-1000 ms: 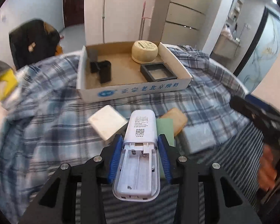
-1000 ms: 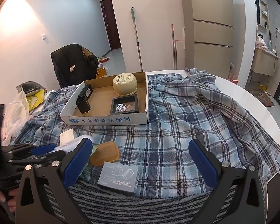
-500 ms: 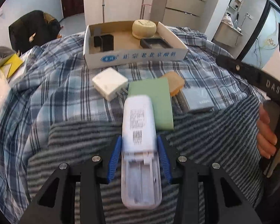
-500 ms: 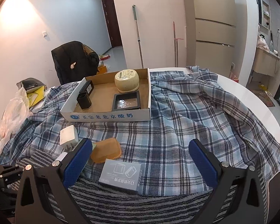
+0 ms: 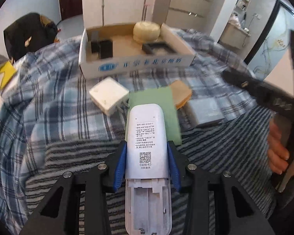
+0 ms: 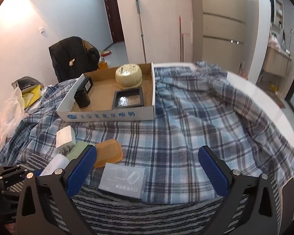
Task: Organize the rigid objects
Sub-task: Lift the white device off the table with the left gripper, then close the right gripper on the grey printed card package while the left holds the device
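- In the left wrist view the near end of the white remote (image 5: 147,146) runs off the bottom edge, its battery bay open with no cover on it; the printed label is too small to read.
- The lettering on the cardboard box (image 5: 135,64) is smeared by blur, and the dark items inside it are hard to make out.
- In the right wrist view the remote shows only as a white sliver behind the right tool's left finger, and the left tool (image 6: 19,174) is cut off at the frame edge.
- The left tool (image 5: 147,166) is partly closed, its blue pads pressing both long sides of the remote.
- The right tool (image 6: 147,168) stands wide apart and holds nothing, above the plaid cloth (image 6: 186,127) on the worktop.
- The remote's long axis lies along the left tool's fingers, its rounded end pointing away toward the box, over a green card (image 5: 156,101).
- A white charger (image 5: 107,96), an orange case (image 6: 107,154) and a grey packet (image 6: 123,180) lie near one another on the cloth before the box.
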Motion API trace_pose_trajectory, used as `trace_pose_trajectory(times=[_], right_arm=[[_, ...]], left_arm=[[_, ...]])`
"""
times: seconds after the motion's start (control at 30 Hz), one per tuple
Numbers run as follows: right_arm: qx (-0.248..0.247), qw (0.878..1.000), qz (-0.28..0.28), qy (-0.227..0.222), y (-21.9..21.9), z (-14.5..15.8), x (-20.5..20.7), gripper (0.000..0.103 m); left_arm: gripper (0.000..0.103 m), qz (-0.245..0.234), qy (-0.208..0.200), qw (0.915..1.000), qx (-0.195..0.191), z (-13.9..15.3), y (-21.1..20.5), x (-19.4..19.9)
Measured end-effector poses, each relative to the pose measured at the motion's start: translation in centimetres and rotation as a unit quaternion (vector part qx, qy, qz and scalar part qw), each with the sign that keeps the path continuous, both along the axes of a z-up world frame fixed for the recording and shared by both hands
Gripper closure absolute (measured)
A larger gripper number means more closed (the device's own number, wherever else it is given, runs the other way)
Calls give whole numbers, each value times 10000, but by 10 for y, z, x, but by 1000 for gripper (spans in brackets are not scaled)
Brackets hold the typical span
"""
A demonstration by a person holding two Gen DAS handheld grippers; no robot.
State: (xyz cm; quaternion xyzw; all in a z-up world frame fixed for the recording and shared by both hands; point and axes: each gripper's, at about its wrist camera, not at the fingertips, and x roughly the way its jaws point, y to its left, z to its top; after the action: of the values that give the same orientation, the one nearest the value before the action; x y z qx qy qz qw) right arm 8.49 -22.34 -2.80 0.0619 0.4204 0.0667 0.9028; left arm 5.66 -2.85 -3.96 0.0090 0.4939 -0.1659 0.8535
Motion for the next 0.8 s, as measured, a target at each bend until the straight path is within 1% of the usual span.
trace_pose_trajectory(times=[0.07,0.1,0.13,0.23,0.3,0.33,0.43,0.53,0.57,0.63,0.7,0.77,0.8], right_arm=[[71,9998,22,157,3,-2,1,0],[51,9995,78,307,7,-5,2,0],[55,9986,167,492,12,-8,4,0],[178,9936,433,1033,25,-21,9,0],[52,9917,408,1219,32,-27,12,0],[-29,9915,347,1251,35,-29,13,0],[-190,9901,-36,1390,37,-36,16,0],[-363,9842,-411,1684,37,-48,20,0],[-383,9822,-455,1782,37,-52,22,3],[-392,9812,-541,1809,36,-53,23,7],[-401,9808,-557,1824,38,-54,25,8],[-462,9801,-412,1885,44,-57,27,14],[-447,9797,-331,1927,47,-59,29,20]], left_arm=[[61,55,-424,9990,96,15,1,-7],[61,74,-588,9981,155,20,1,-10],[61,110,-839,9961,265,29,2,-14],[61,211,-1081,9933,337,41,8,-18],[61,336,-1216,9905,556,43,11,-18],[61,406,-1253,9895,597,43,13,-17],[61,598,-1189,9900,463,41,29,-15],[61,686,-1334,9874,500,41,37,-21],[61,705,-1380,9866,519,42,39,-24],[61,726,-1401,9862,509,44,42,-26],[61,751,-1383,9865,456,45,46,-25],[61,796,-1400,9860,428,47,47,-26],[61,810,-1402,9860,398,48,48,-27]])
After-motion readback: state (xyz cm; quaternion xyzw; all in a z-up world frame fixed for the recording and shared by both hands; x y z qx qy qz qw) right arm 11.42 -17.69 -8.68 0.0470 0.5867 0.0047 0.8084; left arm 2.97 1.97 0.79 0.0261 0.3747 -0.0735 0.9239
